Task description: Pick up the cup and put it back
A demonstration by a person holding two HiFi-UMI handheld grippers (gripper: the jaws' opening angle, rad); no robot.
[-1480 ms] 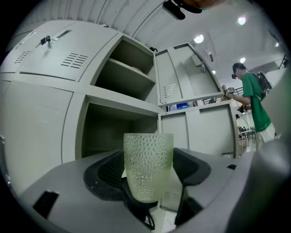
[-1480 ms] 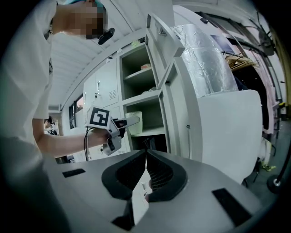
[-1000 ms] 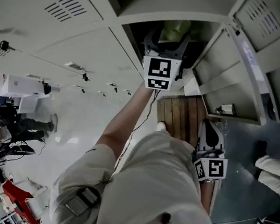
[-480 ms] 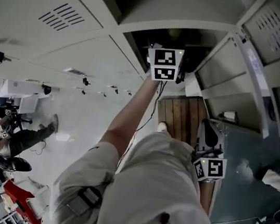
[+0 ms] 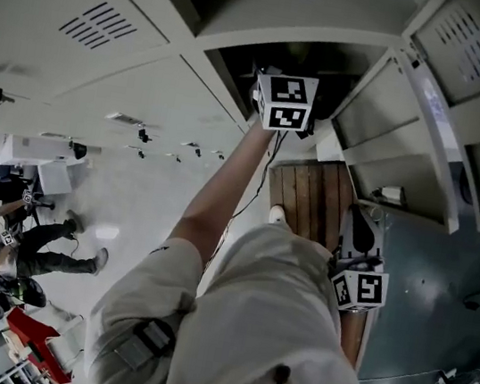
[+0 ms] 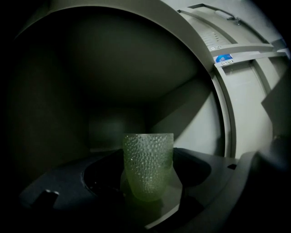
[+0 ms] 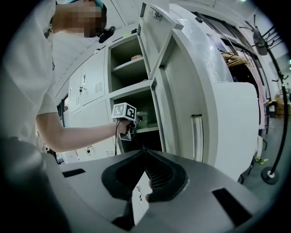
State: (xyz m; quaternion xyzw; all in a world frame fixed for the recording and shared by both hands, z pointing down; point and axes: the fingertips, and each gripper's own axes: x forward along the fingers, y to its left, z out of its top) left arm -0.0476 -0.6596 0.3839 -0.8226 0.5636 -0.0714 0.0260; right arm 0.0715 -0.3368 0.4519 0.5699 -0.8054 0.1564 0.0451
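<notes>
Down by my hip, my right gripper [image 7: 144,157] sits unchanged, its jaws pressed together on nothing. Farther out, my left gripper [image 6: 148,154] clamps the green dimpled cup [image 6: 148,168] by its sides. It has pushed deeper into the dark locker compartment [image 5: 350,64], so the head view no longer shows the cup.

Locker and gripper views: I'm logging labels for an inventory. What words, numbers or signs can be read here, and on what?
No readable text in any view.
Blue sticker on the locker door: too small and blurred to read.
Upper marker cube, head view: square patterns only, no letters.
Lower marker cube, head view: square patterns only, no letters.
Cup: dimpled, no print.
</notes>
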